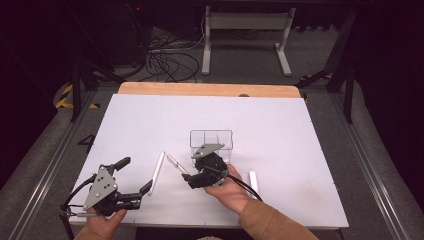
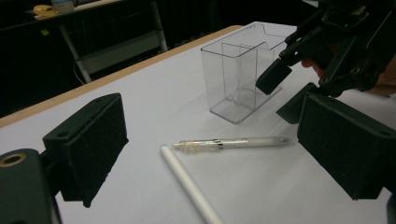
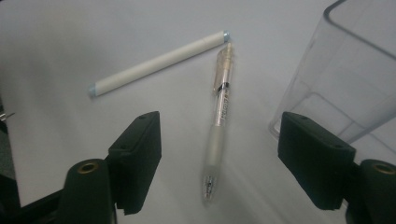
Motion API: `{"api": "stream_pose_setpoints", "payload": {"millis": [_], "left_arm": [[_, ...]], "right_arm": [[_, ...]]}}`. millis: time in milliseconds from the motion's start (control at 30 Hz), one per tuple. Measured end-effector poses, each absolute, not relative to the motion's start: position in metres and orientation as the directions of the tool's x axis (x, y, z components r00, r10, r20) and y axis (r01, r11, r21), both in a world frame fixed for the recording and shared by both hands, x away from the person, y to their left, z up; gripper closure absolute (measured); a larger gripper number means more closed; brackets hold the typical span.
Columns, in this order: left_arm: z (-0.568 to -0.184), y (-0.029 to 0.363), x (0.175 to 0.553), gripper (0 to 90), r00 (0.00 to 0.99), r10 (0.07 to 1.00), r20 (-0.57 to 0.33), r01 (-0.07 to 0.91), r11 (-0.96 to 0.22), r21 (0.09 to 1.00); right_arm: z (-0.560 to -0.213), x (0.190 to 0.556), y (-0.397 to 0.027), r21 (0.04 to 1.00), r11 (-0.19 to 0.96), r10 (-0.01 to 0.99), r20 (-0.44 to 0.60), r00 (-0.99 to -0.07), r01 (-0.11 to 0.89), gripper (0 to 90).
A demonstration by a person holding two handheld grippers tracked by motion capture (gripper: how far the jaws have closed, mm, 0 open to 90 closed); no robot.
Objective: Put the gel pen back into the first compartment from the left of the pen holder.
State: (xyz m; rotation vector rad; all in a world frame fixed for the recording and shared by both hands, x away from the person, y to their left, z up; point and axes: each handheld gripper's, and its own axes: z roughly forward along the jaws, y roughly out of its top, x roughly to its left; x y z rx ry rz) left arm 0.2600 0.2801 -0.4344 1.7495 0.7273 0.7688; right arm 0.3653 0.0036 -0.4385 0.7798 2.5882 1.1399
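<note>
Nearby, clear divided holder (image 3: 345, 88) empty, pen (image 3: 219, 121) between right gripper's (image 3: 219, 163) unclenched jaws, left gripper (image 1: 131, 176) released.

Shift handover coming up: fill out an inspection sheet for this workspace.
Surface: white table top with a wooden strip along the far edge, no spills seen.
Job's things: clear pen lying flat between the right gripper's open jaws, untouched; clear divided holder upright just beyond it.
Clutter: white stick lying by the pen's far end; another white piece near the right hand.
Grippers: left gripper open, low over the near left of the table; right gripper open over the pen.
Cables: one trails from each gripper; a tangle on the floor.
Surroundings: dark room, white stand behind the table.
</note>
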Motion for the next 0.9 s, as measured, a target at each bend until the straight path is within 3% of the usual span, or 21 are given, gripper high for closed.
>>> {"api": "stream_pose_setpoints", "payload": {"millis": [400,900], "left_arm": [[-0.435,0.280,0.260,8.9,0.610,0.777,0.155,0.110,-0.277,0.955],[-0.435,0.280,0.259,8.9,0.611,0.776,0.158,0.109,-0.280,0.954]], "right_arm": [[-0.459,0.370,0.019,0.651,0.597,0.604,0.020,-0.797,0.469,48.4],[-0.470,0.368,0.029,0.613,0.629,0.609,-0.008,-0.793,0.477,68.6]]}}
